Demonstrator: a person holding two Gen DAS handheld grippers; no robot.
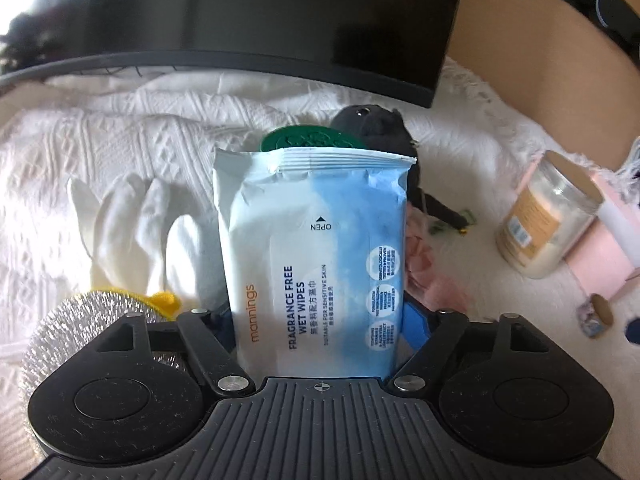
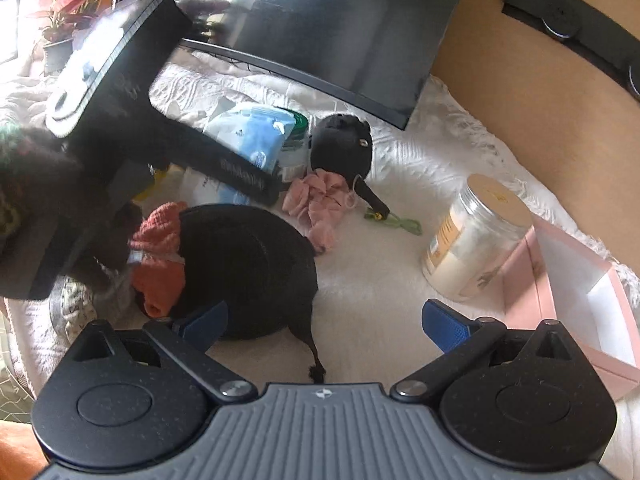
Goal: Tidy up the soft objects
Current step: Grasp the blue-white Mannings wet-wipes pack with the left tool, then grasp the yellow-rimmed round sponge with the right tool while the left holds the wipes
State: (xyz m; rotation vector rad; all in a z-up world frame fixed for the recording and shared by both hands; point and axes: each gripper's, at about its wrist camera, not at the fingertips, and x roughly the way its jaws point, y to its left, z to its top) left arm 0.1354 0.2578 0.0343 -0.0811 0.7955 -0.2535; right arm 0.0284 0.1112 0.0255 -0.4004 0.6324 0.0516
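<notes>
My left gripper (image 1: 320, 320) is shut on a blue and white wet wipes pack (image 1: 316, 256), held upright above the white bedspread. The pack also shows in the right wrist view (image 2: 248, 136), with the left gripper (image 2: 248, 178) around it. White gloves (image 1: 136, 224) and a silver scrubber (image 1: 72, 320) lie to its left. A black plush toy (image 2: 344, 144) and a pink cloth (image 2: 320, 200) lie beyond. My right gripper (image 2: 324, 320) is open and empty, just above a black round hat (image 2: 256, 268) with an orange knit cloth (image 2: 160, 256) beside it.
A clear jar of white powder (image 2: 476, 240) stands at the right beside an open pink box (image 2: 592, 312). A green-lidded container (image 1: 308, 140) sits behind the pack. A black monitor (image 2: 340, 28) stands at the back on the bedspread (image 2: 400, 184).
</notes>
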